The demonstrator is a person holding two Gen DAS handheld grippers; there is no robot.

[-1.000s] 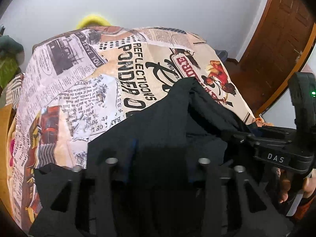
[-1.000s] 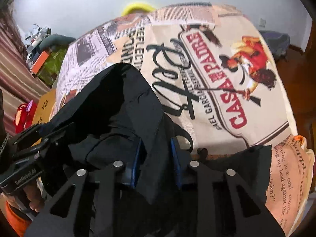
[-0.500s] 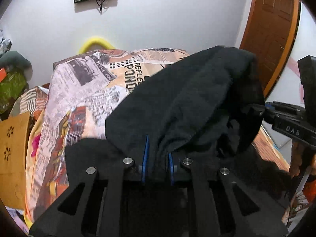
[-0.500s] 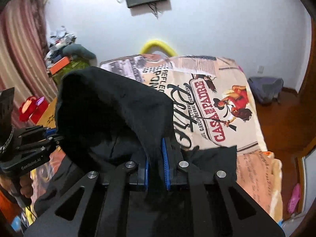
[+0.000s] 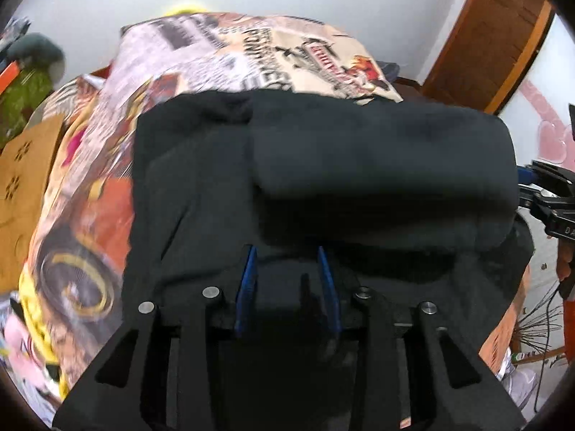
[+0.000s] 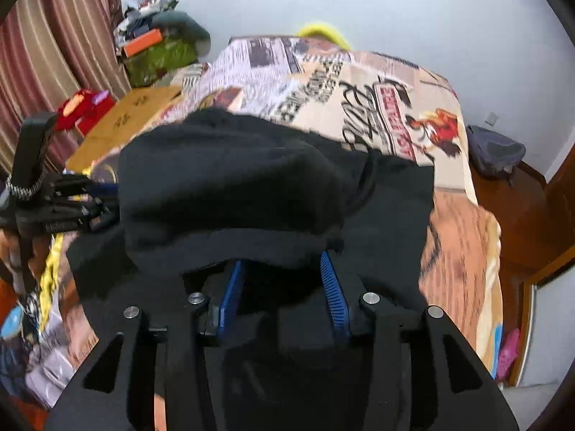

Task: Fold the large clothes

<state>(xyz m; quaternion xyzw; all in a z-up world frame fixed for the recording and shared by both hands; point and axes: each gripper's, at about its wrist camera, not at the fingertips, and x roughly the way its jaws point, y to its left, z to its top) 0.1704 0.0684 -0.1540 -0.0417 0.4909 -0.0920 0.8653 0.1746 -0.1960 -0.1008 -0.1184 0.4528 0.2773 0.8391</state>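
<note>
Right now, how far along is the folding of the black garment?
Done: one fold laid, a thick layer doubled over the black garment on the bed. In hand: both grippers, left and right, have just opened, releasing it. Left: further folds and smoothing, probably.

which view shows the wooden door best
The left wrist view: the brown panelled wooden door stands at upper right with its frame, unobstructed beyond the black garment. The right wrist view catches only a sliver of brown woodwork at its right edge.

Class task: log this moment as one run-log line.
left gripper: opening, pads apart | right gripper: opening, pads apart | black garment: folded over on bed
</note>
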